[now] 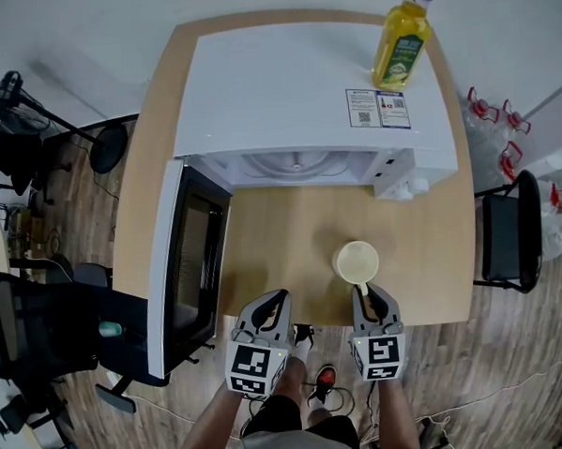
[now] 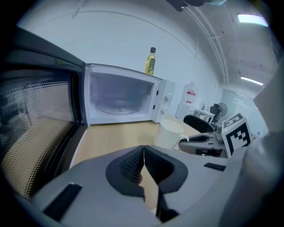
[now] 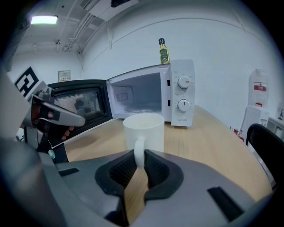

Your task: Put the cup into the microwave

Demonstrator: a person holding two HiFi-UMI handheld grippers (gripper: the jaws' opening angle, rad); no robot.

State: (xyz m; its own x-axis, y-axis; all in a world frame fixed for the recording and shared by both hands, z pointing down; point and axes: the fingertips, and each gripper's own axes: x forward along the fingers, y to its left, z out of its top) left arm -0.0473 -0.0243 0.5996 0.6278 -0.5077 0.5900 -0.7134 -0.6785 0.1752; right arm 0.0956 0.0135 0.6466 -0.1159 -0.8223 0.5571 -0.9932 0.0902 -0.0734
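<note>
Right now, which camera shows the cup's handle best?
The right gripper view: the handle faces it, pinched in the tongs. The head view sees the cup from above; the left gripper view shows its side.

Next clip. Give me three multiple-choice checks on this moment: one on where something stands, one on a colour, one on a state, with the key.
1. Where is the oil bottle?
A. upright on top of the microwave
B. lying on its side in front of it
C. inside it

2. What colour is the cup?
A. red
B. white
C. black

3. How is the microwave's door?
A. shut
B. taken off
C. swung open

Key: 1 A, the head view shows it standing on the microwave's top; 2 B, the cup is white in all three views; 3 C, the door stands out at the left in the head view and the cavity is open to view.
</note>
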